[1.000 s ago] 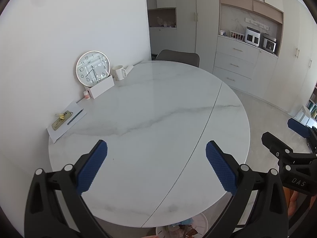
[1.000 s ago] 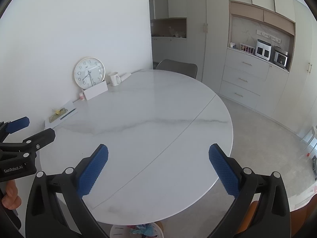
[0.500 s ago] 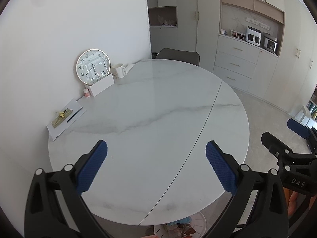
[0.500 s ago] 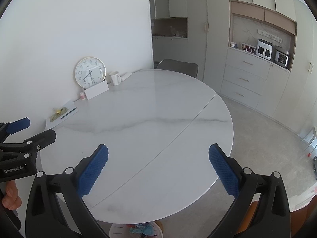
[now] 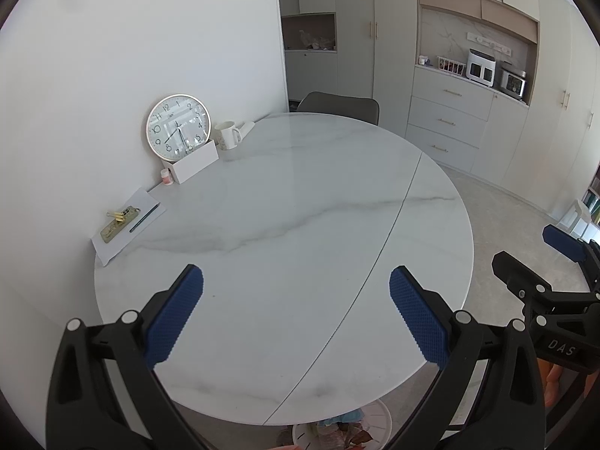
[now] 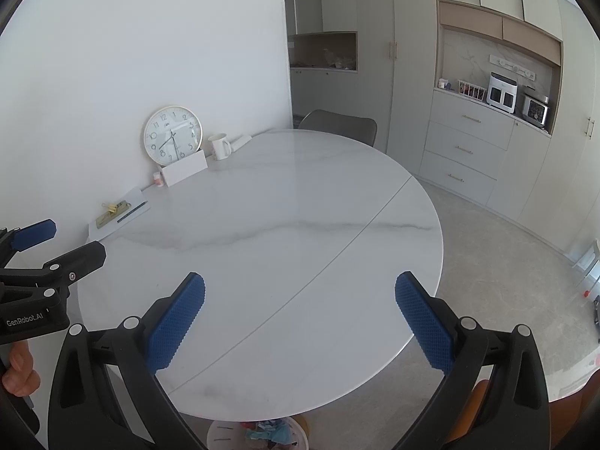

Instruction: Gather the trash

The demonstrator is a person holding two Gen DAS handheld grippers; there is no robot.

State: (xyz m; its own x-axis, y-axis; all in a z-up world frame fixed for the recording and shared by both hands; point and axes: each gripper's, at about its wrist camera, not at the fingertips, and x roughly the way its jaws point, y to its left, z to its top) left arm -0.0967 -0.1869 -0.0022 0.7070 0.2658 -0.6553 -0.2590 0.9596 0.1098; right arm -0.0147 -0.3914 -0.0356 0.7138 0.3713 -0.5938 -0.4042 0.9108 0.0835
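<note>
A white bin [image 5: 378, 418] holding crumpled colourful trash [image 5: 345, 433] stands on the floor under the near edge of the round white marble table [image 5: 300, 206]; it also shows in the right wrist view [image 6: 225, 433]. My left gripper [image 5: 296, 318] is open and empty above the table's near edge. My right gripper [image 6: 300, 322] is open and empty too, beside it on the right. Each gripper shows at the edge of the other's view. I see no loose trash on the table top.
Against the wall at the table's left stand a wall clock [image 5: 178, 125], a white box [image 5: 195, 161], a mug [image 5: 227, 135], a small pink jar [image 5: 166, 177] and a paper with a pen and clips [image 5: 127, 221]. A grey chair [image 5: 337, 105] is behind; cabinets line the right.
Both grippers have drifted back slightly from the table. Both stay open and empty. Nothing on the table has moved.
</note>
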